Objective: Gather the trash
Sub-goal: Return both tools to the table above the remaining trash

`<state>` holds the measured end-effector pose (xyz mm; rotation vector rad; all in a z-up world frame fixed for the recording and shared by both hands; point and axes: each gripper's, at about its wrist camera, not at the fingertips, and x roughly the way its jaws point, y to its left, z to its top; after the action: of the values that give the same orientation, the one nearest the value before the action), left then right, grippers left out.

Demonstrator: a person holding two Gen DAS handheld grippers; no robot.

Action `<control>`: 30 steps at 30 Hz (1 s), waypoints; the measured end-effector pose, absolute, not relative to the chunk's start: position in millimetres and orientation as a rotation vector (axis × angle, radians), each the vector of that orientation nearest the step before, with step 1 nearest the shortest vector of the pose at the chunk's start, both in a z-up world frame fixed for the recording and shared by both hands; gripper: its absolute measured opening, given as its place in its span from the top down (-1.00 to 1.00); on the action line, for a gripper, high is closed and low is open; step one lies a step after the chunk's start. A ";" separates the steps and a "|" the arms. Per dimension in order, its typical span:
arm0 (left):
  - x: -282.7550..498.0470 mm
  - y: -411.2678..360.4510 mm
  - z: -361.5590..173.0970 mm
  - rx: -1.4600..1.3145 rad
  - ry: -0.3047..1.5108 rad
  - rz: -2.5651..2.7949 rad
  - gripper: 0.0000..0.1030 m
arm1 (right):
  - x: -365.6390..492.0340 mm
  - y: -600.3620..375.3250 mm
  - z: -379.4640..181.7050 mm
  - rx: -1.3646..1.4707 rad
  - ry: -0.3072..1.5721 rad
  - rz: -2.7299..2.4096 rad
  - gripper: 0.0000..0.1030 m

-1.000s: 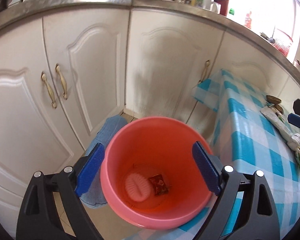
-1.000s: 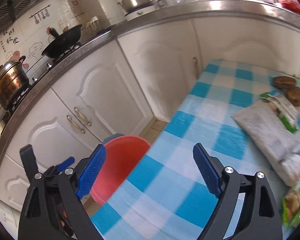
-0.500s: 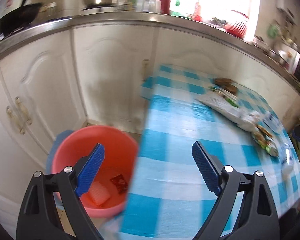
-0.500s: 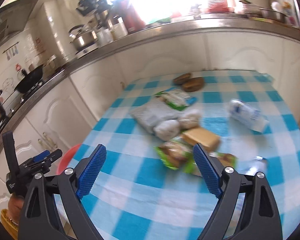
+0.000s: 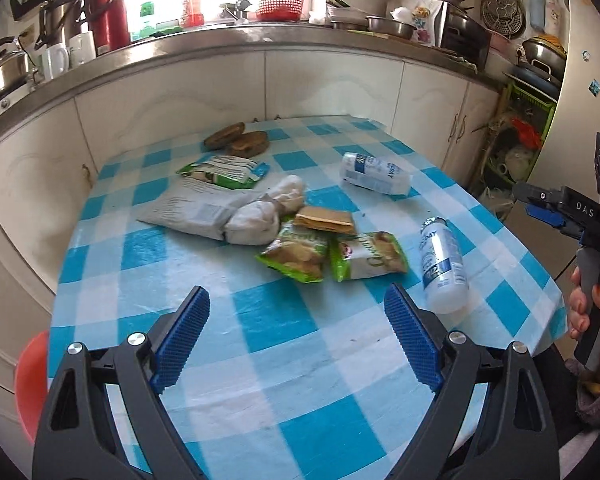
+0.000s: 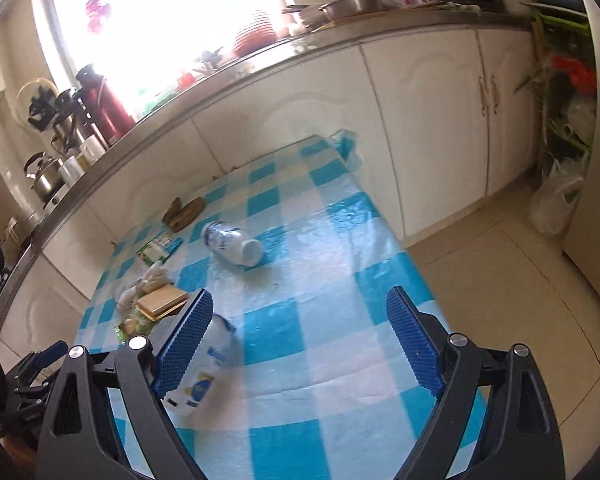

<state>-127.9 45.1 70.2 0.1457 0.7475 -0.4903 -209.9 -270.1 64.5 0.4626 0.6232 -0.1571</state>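
Left wrist view: the left tool [image 5: 296, 338] hangs over the near edge of the worktop [image 5: 260, 412] with its jaws wide apart and nothing between them; nearly all the trash is still out on the checked cloth, so most of the task looks to be left. Just beyond the tool lie two green snack packets [image 5: 330, 254] with a flat brown packet [image 5: 325, 220] behind them; left of those, a grey bag [image 5: 192, 210] and a knotted white bag [image 5: 266, 210]; further off, a green-and-white wrapper [image 5: 224, 170]. One white bottle [image 5: 442, 266] lies to the right of the tool, a second [image 5: 374, 174] far right. The red bin [image 5: 30, 392] shows only as a sliver at the near left, below the worktop edge. The right tool [image 5: 548, 210] is at the far right edge, in a hand [image 5: 588, 308].

Right wrist view: the right tool [image 6: 300, 344] is likewise spread open and empty; the near bottle [image 6: 206, 368] lies partly behind its left finger, possibly touching it, though blur hides this; the far bottle [image 6: 232, 244] lies beyond, the packets far left.
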 end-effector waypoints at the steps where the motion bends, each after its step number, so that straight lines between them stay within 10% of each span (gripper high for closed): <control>1: -125.6 37.8 67.0 0.141 0.760 -0.496 -0.74 | -211.6 -278.3 61.2 0.475 0.624 -0.167 -0.71; 30: -16.6 75.9 41.8 -0.245 0.945 -0.286 -0.74 | -180.7 -292.0 48.9 0.439 0.682 -0.121 -0.71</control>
<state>-16.6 75.9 41.8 -0.2449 0.9445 -0.2857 -180.7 -292.0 48.9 0.4391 0.6824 -0.1211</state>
